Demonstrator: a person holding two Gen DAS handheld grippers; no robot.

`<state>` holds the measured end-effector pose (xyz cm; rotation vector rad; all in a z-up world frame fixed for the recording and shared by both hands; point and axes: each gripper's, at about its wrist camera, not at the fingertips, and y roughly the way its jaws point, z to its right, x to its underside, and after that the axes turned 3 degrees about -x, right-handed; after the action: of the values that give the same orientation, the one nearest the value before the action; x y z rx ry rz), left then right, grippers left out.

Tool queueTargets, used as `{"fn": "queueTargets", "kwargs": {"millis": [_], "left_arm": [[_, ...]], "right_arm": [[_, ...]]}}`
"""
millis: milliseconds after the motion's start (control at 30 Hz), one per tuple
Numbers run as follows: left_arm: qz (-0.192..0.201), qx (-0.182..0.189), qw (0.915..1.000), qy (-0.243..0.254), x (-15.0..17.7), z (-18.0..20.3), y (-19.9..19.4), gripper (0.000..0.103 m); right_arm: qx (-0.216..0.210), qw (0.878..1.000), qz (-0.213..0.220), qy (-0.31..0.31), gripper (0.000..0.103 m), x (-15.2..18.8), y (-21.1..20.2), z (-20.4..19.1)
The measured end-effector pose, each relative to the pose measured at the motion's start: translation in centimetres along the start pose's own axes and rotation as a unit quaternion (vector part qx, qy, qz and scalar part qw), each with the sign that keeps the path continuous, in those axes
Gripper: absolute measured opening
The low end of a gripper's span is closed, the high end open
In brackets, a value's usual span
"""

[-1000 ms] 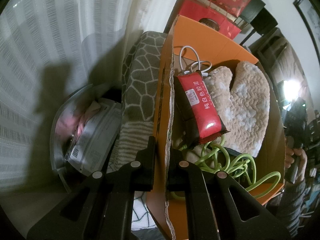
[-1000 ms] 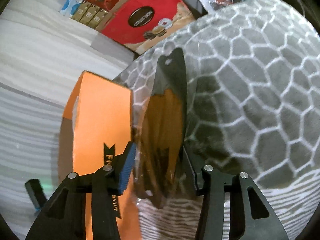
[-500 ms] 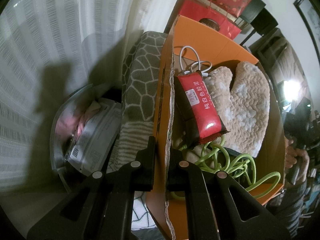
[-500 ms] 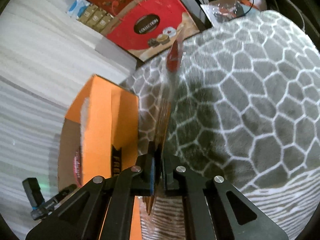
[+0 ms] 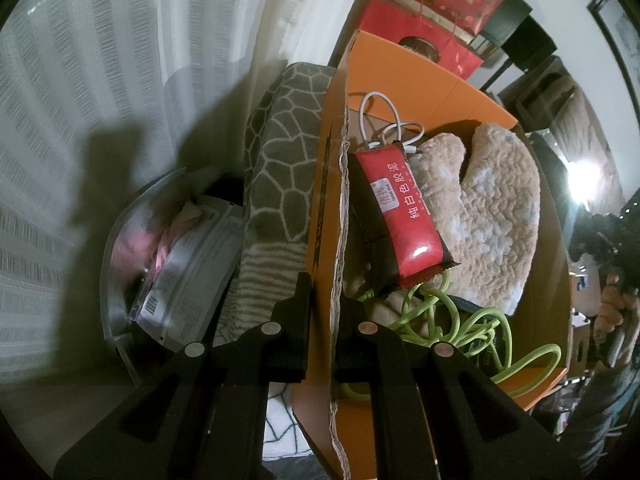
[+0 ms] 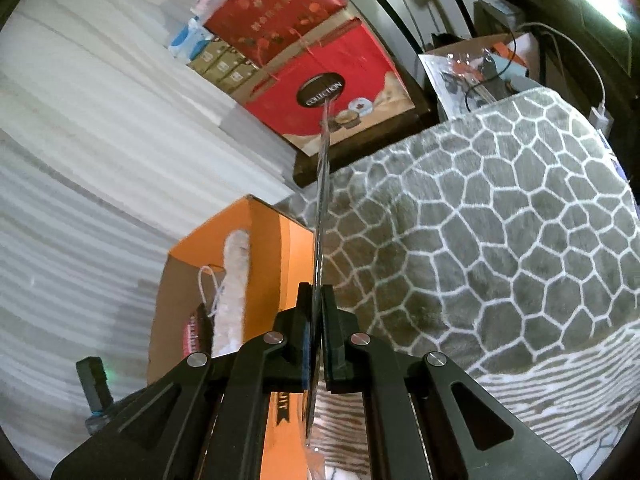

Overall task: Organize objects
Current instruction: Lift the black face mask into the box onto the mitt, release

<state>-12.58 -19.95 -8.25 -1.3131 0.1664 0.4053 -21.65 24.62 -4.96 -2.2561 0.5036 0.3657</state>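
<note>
My left gripper is shut on the near wall of an orange cardboard box. The box holds a red packet, a fluffy beige mitten, a white cable and a green cord. My right gripper is shut on a thin clear plastic packet, seen edge-on and standing upright above a grey patterned blanket. The orange box lies to its left.
A clear plastic bag with papers lies left of the box beside the grey blanket. Red gift boxes are stacked behind. White curtain fills the left. A cardboard box with cables sits at the far right.
My right gripper closed on the clear packet and lifted it up off the blanket, turning it edge-on. My left gripper kept its hold on the box wall.
</note>
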Motion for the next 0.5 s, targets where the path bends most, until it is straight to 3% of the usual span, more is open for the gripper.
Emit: {"fn": "queueTargets", "kwargs": {"millis": [367,500], "left_arm": [[0.000,0.000,1.0000,-0.001,0.0,0.0,0.0,0.007],[0.000,0.000,1.0000,-0.001,0.0,0.0,0.0,0.007]], "right_arm": [[-0.042,0.999,0.020,-0.024,0.003,-0.2,-2.3,-4.5],[-0.060,0.998,0.009,-0.037,0.003,0.3,-1.7,-6.5]]}}
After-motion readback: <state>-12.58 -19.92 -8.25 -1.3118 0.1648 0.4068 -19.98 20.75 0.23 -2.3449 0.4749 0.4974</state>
